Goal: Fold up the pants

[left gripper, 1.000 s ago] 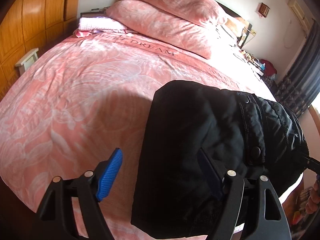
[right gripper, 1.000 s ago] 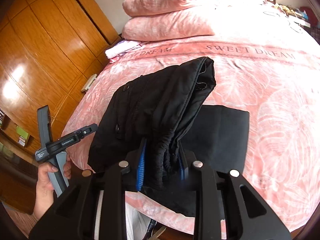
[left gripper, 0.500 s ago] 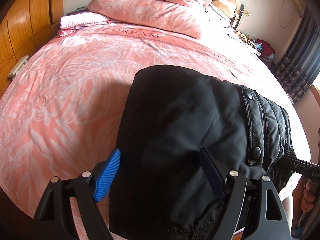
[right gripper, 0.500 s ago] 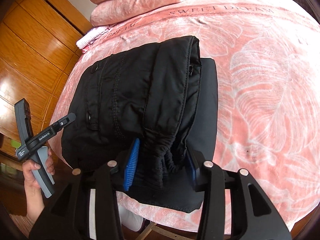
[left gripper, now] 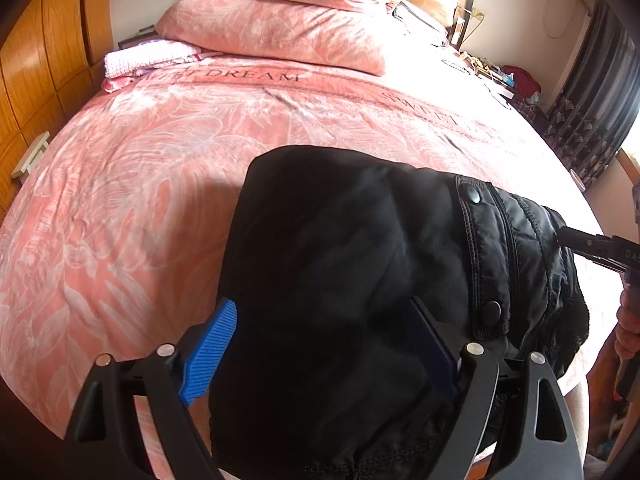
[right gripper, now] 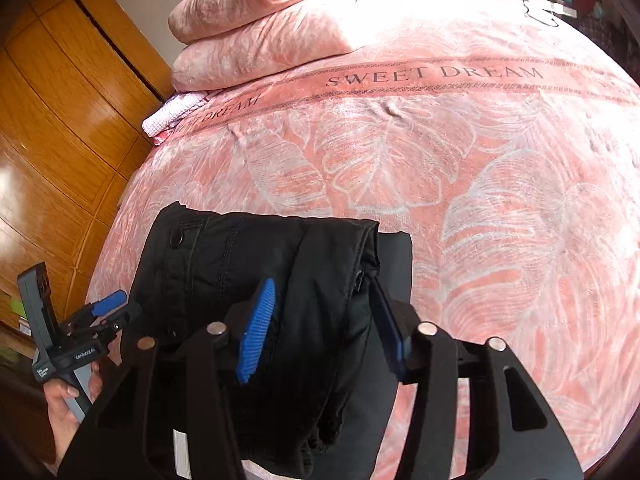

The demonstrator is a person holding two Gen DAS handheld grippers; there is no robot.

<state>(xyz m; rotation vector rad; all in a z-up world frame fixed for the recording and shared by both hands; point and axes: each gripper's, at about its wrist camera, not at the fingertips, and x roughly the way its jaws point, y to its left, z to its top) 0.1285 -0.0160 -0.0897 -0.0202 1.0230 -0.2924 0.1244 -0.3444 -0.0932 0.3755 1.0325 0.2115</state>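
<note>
The black padded pants (left gripper: 360,264) lie folded in a thick bundle at the near edge of the pink bed; they also show in the right wrist view (right gripper: 248,264). My left gripper (left gripper: 324,344) is open, its blue pads on either side of the near end of the bundle. My right gripper (right gripper: 324,328) is open too, its jaws straddling the folded waist edge without pinching it. The left gripper (right gripper: 100,316) also shows in the right wrist view, held in a hand at the bundle's left end.
The pink leaf-print bedspread (right gripper: 460,168) reads "SWEET DREAM". Two pink pillows (left gripper: 288,20) lie at the head. A folded pale cloth (left gripper: 148,58) lies beside them. Wooden wardrobe doors (right gripper: 60,112) stand left of the bed. Clutter (left gripper: 516,80) and dark curtains stand to the right.
The right gripper opened and let go of the pants' waist; the raised bundle came down flat on the bed. The left gripper moved up to straddle the bundle's end.
</note>
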